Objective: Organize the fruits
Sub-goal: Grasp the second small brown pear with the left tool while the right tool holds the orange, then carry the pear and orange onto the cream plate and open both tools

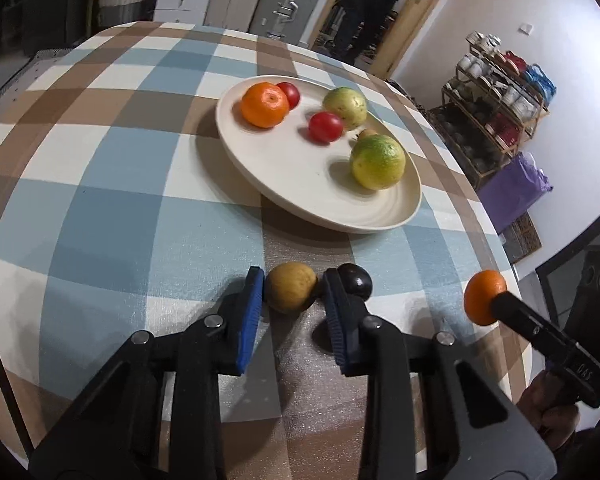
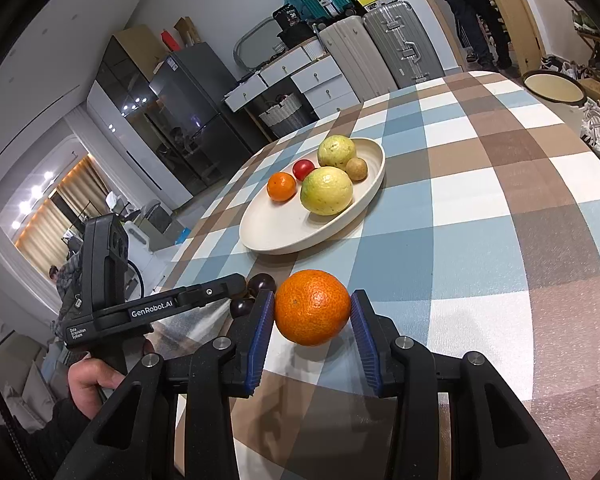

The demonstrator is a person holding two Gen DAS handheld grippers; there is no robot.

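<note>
Fruits lie in two groups on the checked surface (image 1: 112,168): most sit on a cream plate (image 1: 284,176) toward the middle, and a few rest near the front edge by the tongs. Going left to right in the left wrist view, the plate holds an orange mandarin (image 1: 265,104) at its left rim with a red tomato (image 1: 289,93) touching behind it, a second red tomato (image 1: 325,127) near the centre, a yellow-green guava (image 1: 345,107) at the far rim, a small brown fruit (image 1: 367,133) half hidden, and a green-yellow citrus (image 1: 377,162) by the right rim. Nearer the front edge, the left tongs (image 1: 292,294) are closed on a small tan-brown round fruit (image 1: 291,287), both blue pads pressing its sides while it rests on the cloth. A dark plum (image 1: 355,280) sits just behind the right-hand finger of those tongs, touching it; the right wrist view shows a second dark plum (image 2: 241,307) beside the first. Toward the right edge, the right tongs (image 2: 313,316) grip a larger orange tangerine (image 2: 312,306) between their blue pads, narrowly parted to its width and holding it clear above the cloth. A person stands in the doorway (image 1: 366,12) beyond the far edge.
</note>
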